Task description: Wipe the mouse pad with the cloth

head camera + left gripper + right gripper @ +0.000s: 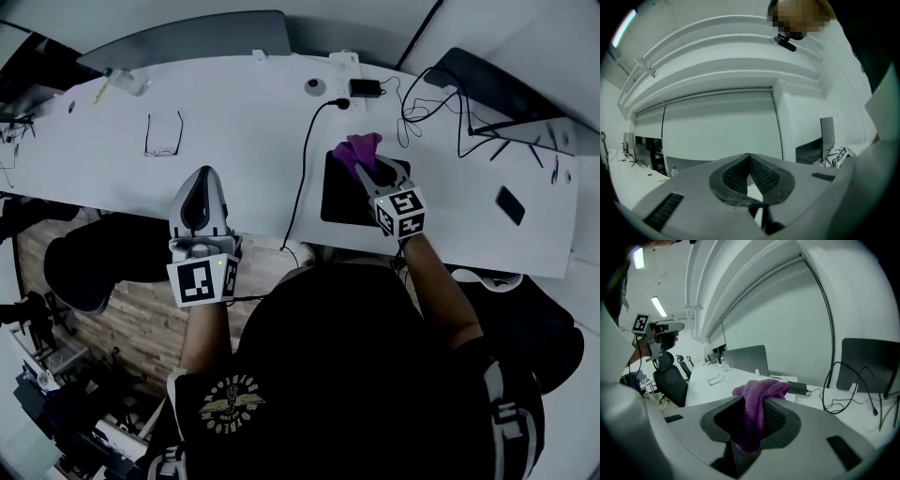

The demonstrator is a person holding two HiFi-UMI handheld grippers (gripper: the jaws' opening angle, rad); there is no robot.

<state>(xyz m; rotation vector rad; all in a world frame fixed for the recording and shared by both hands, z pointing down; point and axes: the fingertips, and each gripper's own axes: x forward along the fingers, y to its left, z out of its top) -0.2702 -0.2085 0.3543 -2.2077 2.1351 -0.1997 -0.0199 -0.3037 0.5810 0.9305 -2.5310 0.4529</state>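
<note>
- Surface: a long white desk [234,131] in an office, with wood-plank floor [112,319] below the left gripper [201,187].
- Right gripper [367,169]: jaws clamped on a bunched purple knitted cloth [360,150], at the far edge of the black rectangular mouse pad [336,199] beneath it.
- Left gripper: ribbed pads meet at the tips with nothing between them, over the desk's near edge.
- Eyeglasses [163,137] lie beyond the left gripper, and a black cable [305,178] runs between the grippers.
- The right gripper view alone shows a black office chair [670,378].
</note>
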